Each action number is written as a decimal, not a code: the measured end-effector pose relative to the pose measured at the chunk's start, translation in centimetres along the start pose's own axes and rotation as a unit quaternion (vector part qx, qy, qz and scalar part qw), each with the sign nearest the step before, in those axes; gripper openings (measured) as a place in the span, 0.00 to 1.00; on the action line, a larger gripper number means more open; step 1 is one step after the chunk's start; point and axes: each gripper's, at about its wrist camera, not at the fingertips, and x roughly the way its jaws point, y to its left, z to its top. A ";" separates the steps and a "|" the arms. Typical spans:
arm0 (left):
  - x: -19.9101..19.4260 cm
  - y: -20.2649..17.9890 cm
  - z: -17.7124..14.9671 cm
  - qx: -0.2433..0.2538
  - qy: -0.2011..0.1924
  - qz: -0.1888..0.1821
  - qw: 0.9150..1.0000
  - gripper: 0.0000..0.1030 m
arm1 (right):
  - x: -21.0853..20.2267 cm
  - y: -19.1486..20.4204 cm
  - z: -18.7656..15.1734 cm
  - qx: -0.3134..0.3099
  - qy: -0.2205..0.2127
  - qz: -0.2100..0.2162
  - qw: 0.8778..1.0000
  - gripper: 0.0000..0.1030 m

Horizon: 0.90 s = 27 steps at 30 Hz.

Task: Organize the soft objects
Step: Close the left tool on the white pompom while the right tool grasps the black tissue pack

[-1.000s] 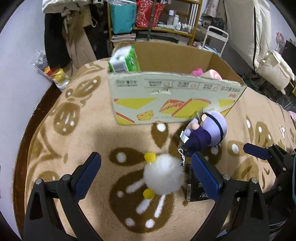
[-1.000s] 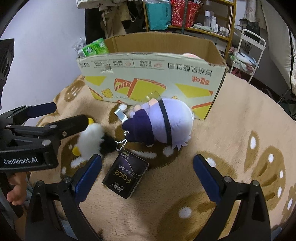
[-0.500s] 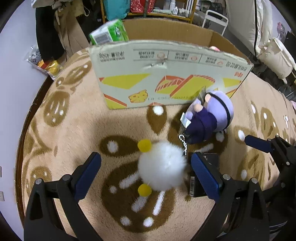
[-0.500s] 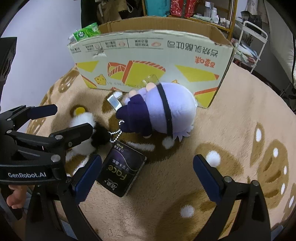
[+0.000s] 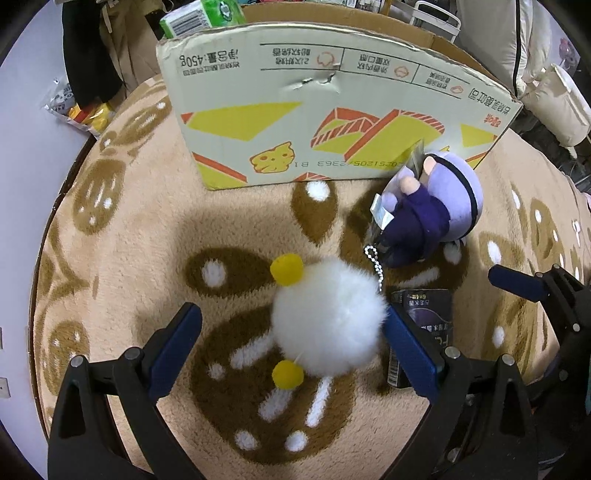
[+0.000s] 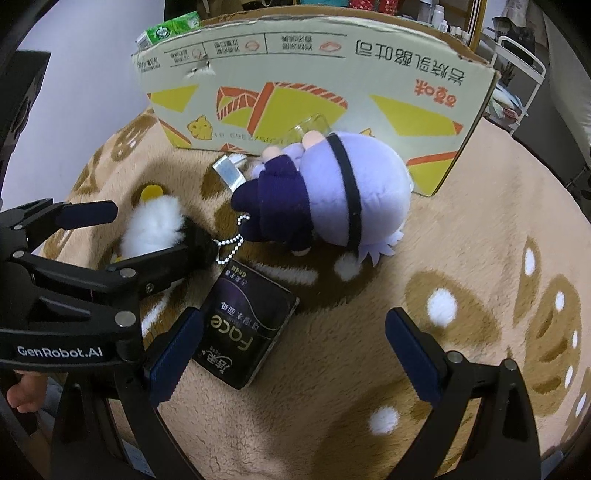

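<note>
Between the spread blue fingers of the left gripper (image 5: 291, 343) sits the white pompom plush (image 5: 327, 319), and it's a loose fit: its right edge brushes the right pad, while bare blanket (image 5: 221, 229) shows on its left side. Nothing clamped. From the right wrist view, the left gripper's black arm covers much of that pompom, leaving only a white tuft and one yellow nub showing.

Over to the right gripper (image 6: 293, 343), jaws wide apart and holding nothing, with the dark tissue pack (image 6: 243, 332) lying against its left finger, one corner tucked behind it. Past it, the purple doll (image 6: 332, 195) lies face down, so its front is hidden, head just beside the cardboard box (image 6: 314, 92). A bead chain (image 6: 231, 247) trails from it toward the pompom. The box's near wall blocks its inside; only a green pack (image 5: 201, 16) pokes over the rim. Open blanket runs to the right of the doll.
</note>
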 end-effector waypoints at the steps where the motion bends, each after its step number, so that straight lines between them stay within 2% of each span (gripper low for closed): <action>1: 0.1 0.0 0.0 -0.001 0.002 -0.001 1.000 0.94 | 0.1 0.1 0.0 -0.001 0.001 0.000 1.000 1.00; 10: 1.0 0.4 0.2 -0.009 0.010 -0.003 1.000 0.94 | 1.0 1.3 0.2 -0.002 0.004 0.012 1.000 1.00; 19: 1.6 0.0 0.2 0.007 0.014 -0.001 1.000 0.89 | 1.8 1.7 0.4 0.003 0.006 0.018 1.000 1.00; 27: 1.8 0.7 0.4 -0.004 0.015 -0.008 1.000 0.86 | 2.0 2.3 0.5 -0.002 0.009 0.012 1.000 1.00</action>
